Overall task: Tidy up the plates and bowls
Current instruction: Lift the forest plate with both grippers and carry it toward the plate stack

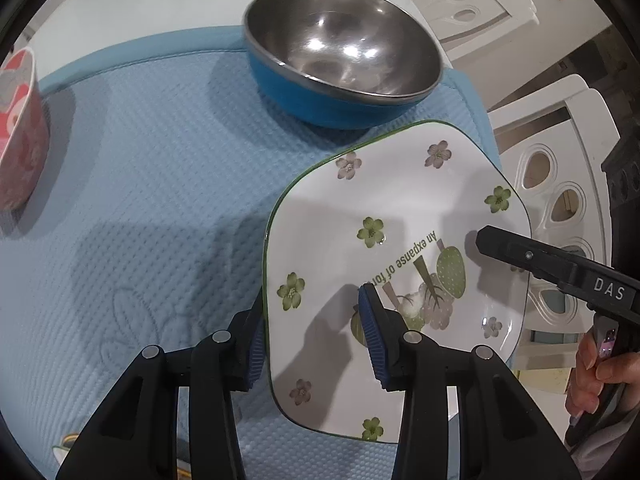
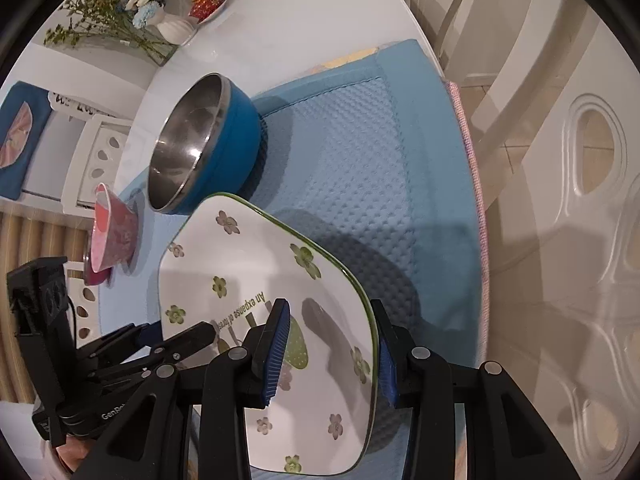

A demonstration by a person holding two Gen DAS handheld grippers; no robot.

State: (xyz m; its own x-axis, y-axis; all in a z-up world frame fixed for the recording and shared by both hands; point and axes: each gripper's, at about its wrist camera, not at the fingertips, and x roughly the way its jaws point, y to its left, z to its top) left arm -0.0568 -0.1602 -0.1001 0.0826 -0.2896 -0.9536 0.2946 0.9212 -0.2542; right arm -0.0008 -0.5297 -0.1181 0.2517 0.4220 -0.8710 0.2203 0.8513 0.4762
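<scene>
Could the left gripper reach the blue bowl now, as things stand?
Probably not at once. The left gripper is shut on the flowered plate, with the right gripper on the opposite rim. The blue bowl stands just beyond, unobstructed.

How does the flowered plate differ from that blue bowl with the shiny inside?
The plate is flat, squarish and white with a green rim; the blue bowl is deep, round and metal-lined. The plate is held at its edges by two claws, one edge lifted, while the bowl sits untouched on the blue mat. Both are empty.
</scene>
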